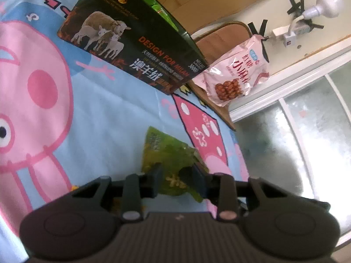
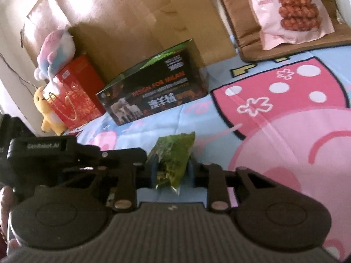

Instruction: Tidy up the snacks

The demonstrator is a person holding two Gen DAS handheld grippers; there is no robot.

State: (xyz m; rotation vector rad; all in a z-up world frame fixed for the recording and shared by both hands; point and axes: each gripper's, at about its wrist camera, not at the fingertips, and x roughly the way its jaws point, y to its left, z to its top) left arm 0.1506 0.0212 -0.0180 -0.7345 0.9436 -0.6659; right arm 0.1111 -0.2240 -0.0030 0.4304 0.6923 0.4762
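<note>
I am over a bed with a big blue sheet that has pink cartoon pigs on it. Brown cardboard stands against the far wall. The next biggest thing is the dark box with sheep on it, far from me, and its top is open. Left of it in my right view stands a red box with soft toys on top and beside it. Far to the right, a pink snack bag lies on a brown cushion.

The smallest thing is the green packet — it is near me, up off the sheet and right between my tools. My left gripper is clenched on its near end, with both pads on it. My right gripper has the packet between its fingers too, but I cannot tell if its pads press on it or stand just off it.

The packet is long. Its long side runs from near to far, and its far end points toward the dark box, leaning a little to the right in my right view.

What could go wrong? I think the packet is thin and slippery. If one tool lets go while the other only pinches the corner, it could droop, twist or slide out and drop on the sheet — short of the box.
</note>
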